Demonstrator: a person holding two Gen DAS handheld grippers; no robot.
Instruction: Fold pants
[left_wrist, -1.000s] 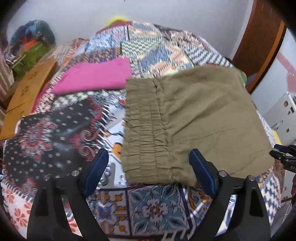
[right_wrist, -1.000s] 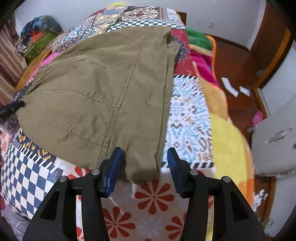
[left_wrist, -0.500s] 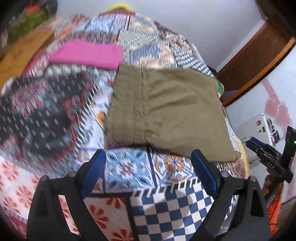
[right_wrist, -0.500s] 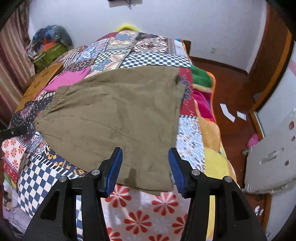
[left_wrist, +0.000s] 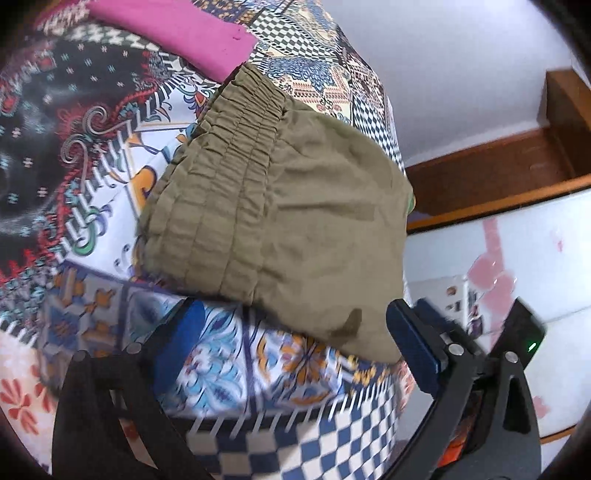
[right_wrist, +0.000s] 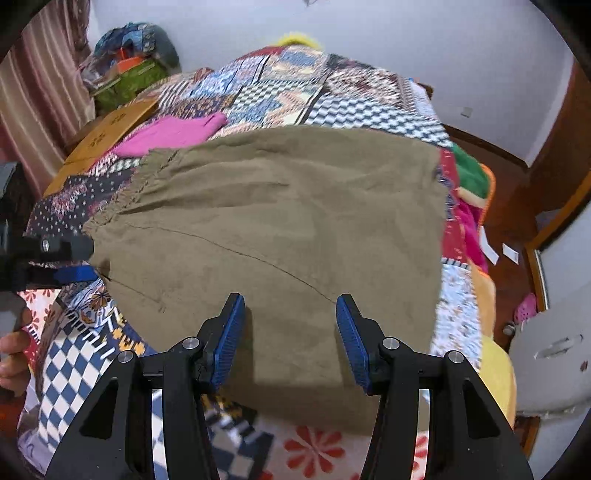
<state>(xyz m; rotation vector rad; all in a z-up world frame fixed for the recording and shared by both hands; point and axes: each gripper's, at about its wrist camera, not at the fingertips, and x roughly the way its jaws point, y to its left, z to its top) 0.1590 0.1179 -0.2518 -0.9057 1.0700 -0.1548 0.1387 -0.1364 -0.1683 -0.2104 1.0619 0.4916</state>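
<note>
Pants (right_wrist: 280, 229) lie folded on the bed (right_wrist: 295, 92) beside a pink cloth (right_wrist: 173, 131); left claw (left_wrist: 295, 332) and right claw (right_wrist: 290, 332) gape wide, gripping nothing.

Left gripper (left_wrist: 295, 339) and right gripper (right_wrist: 290, 332) hover, jaws spread, gripping nothing.

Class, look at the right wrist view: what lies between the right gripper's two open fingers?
In the right wrist view, the olive pants lie flat on the quilt, spanning the gap of the open right gripper.

Pink cloth (left_wrist: 177, 40) cut off by top edge, quilt (left_wrist: 229, 373) pattern motion-blurred
</note>
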